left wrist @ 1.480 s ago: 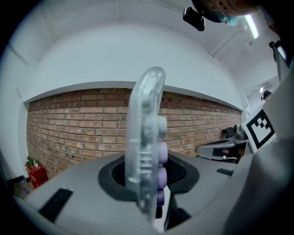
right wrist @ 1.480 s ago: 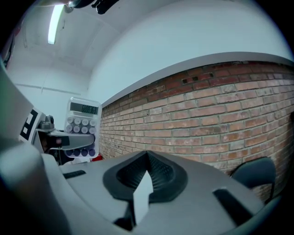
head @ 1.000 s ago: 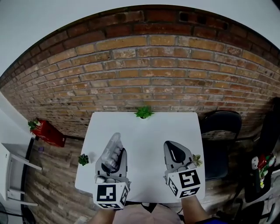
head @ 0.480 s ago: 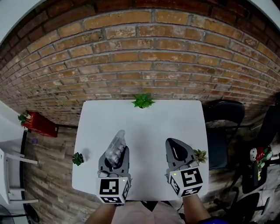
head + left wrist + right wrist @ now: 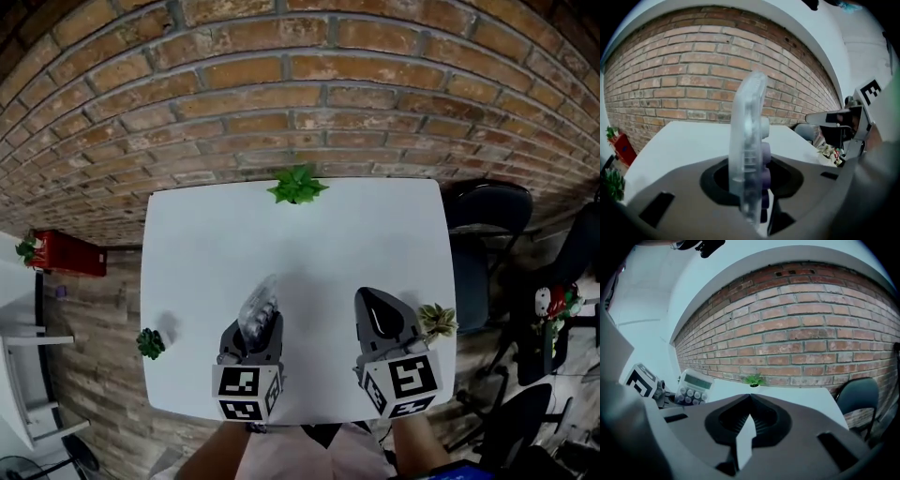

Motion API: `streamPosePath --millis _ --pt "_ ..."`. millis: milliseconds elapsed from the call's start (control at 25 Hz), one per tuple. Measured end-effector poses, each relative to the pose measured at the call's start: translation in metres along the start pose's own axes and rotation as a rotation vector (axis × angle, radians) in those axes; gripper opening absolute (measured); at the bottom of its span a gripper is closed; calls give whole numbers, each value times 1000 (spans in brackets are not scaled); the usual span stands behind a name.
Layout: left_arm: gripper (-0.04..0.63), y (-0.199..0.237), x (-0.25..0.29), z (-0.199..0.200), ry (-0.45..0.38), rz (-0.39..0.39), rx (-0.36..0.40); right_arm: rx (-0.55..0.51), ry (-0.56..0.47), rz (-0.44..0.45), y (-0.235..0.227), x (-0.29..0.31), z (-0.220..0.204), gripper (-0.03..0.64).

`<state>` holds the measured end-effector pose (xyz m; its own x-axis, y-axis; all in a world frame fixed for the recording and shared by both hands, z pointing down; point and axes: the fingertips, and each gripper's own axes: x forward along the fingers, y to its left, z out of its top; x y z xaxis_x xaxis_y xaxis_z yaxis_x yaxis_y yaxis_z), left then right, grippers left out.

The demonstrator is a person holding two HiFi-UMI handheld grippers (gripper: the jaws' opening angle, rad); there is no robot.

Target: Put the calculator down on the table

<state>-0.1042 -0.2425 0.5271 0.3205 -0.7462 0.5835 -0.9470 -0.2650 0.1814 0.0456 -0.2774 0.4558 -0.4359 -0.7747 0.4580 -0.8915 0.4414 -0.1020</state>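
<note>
Head view: lower over the white square table point(image 5: 206, 244) than a second ago, left gripper point(image 5: 260, 326) clamped on the clear plastic, purple-keyed calculator point(image 5: 261, 300). Left gripper view: gripped edge-on, seemingly not yet set down. Right gripper view: right gripper point(image 5: 749, 401) closed, empty.

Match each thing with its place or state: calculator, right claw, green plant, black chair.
Things:
1 calculator
2 right claw
3 green plant
4 black chair

Places and states:
A at the far edge of the table
B shut, nothing in it
C beside the table's right side
D clamped in the left claw

Pairs: 1-D, 2-B, 3-A, 4-C.
</note>
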Motion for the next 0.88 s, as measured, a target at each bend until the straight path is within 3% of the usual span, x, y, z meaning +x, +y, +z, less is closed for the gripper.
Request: streamPosePath --millis 400,880 --pt "140 1 32 -38 193 -89 -82 33 30 -13 -8 18 -12 2" --pt "138 11 46 -60 267 -117 -183 48 47 -28 -14 22 -18 2"
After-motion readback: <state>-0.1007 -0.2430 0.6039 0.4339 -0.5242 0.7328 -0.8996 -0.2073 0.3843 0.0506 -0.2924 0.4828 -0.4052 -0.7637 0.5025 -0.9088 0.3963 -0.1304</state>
